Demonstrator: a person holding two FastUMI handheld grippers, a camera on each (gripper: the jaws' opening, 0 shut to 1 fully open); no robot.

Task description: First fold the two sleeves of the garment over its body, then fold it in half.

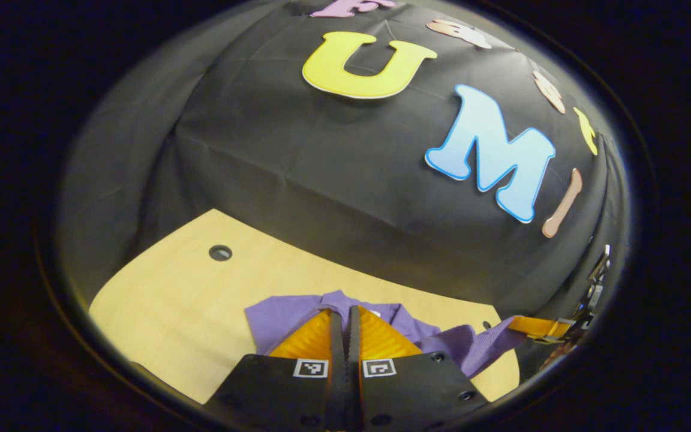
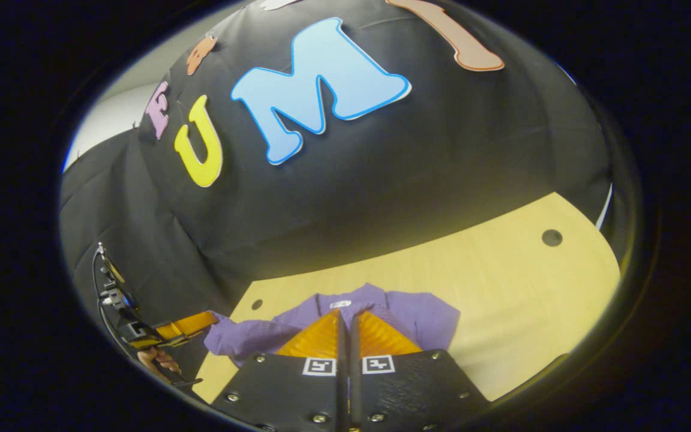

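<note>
Most of the purple cloth garment (image 1: 285,321) is hidden behind the left gripper (image 1: 345,327); likewise behind the right gripper (image 2: 346,330). Can't tell whether either's pinching fabric, honestly.

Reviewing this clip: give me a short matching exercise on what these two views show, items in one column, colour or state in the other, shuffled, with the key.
Items
1. garment
2. table
3. left gripper
4. cable hole

Descriptions
A. light wood
B. fingers closed together
C. purple, lying on the table
D. dark and round, set in the tabletop

Pairs: 1-C, 2-A, 3-B, 4-D
</note>
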